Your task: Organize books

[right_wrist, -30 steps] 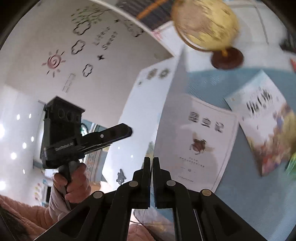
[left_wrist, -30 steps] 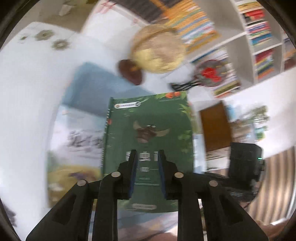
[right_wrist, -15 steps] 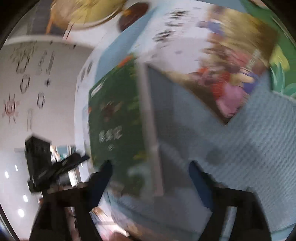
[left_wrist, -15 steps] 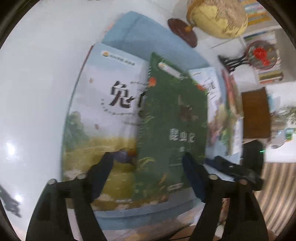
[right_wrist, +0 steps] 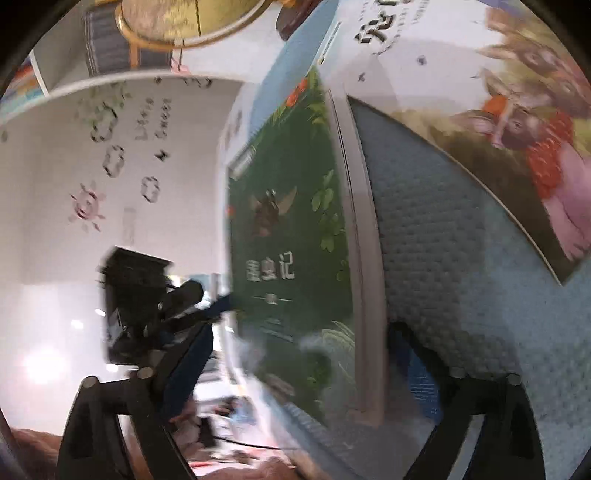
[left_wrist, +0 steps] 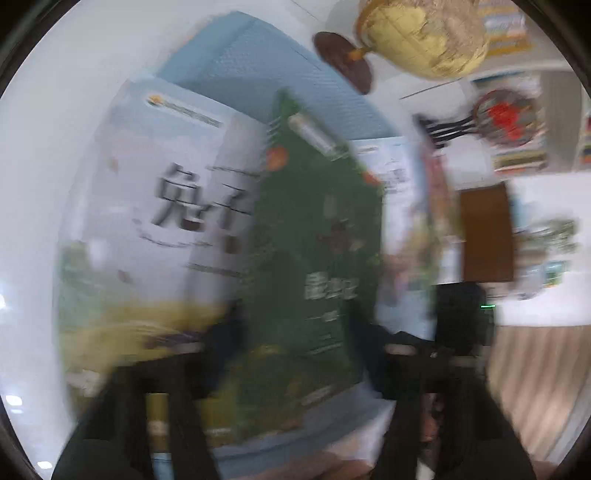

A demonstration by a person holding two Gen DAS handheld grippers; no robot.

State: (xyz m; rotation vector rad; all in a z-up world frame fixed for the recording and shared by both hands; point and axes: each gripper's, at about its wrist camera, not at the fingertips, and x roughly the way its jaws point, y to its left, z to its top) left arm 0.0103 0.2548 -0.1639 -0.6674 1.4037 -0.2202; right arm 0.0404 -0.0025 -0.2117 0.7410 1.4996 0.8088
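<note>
A green book (left_wrist: 317,240) with an insect on its cover overlaps a larger pale book (left_wrist: 166,206) with black characters, on a blue mat (left_wrist: 258,62). My left gripper (left_wrist: 297,332) is blurred, its jaws closing. Its fingers stand apart on either side of the green book's near end. In the right wrist view the green book (right_wrist: 288,221) shows its white page edge, and the pale book (right_wrist: 480,92) lies at the upper right. My right gripper (right_wrist: 299,350) is wide, its jaws closing slightly. It straddles the book's near corner without its pads touching. The left gripper's fingers (right_wrist: 184,291) reach that book's left edge.
A yellow globe (left_wrist: 424,33) on a brown base stands beyond the mat, and it also shows at the top as the globe (right_wrist: 177,22). More books (left_wrist: 391,166) lie under the green one's right side. Bookshelves (left_wrist: 517,147) fill the far right. White tabletop (left_wrist: 55,129) surrounds the mat.
Both grippers have come down to the mat with the green book and spread their jaws. The right gripper, shut a second ago, now stands wide. The left fingers are slightly closer than half a second ago.
</note>
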